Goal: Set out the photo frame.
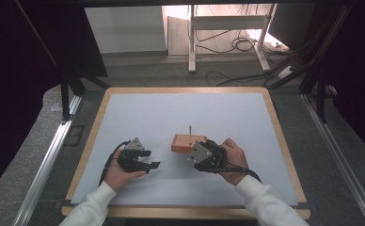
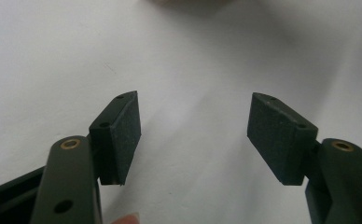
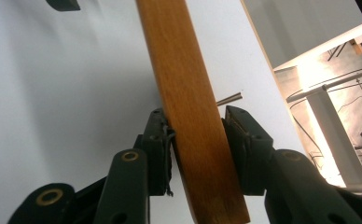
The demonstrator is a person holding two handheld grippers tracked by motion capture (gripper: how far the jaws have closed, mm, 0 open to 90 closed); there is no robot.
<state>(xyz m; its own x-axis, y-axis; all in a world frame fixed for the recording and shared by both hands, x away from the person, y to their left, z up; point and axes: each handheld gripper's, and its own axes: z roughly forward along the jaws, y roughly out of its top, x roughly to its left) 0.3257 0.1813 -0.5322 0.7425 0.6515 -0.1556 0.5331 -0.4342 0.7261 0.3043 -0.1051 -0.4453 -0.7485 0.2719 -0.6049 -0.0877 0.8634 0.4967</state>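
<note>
flat orange-brown wooden block [image 3: 188, 93] with 1 thin pin (stiff, light) | right gripper [image 3: 195, 140] clamps its faces | left gripper [image 2: 193, 135] open, empty

Bright, even table light; dark surroundings, glare behind.

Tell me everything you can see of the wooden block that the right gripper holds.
The wooden block is a flat slab of orange-brown wood with a smooth, slightly glossy face and visible grain. A thin pin stands up from its top. The right gripper clamps it by its two broad faces, both pads pressing on the wood. In the high view the wooden block sits near the middle of the white mat, just left of the right hand. Whether it touches the mat I cannot tell. Nothing else touches it.
</note>
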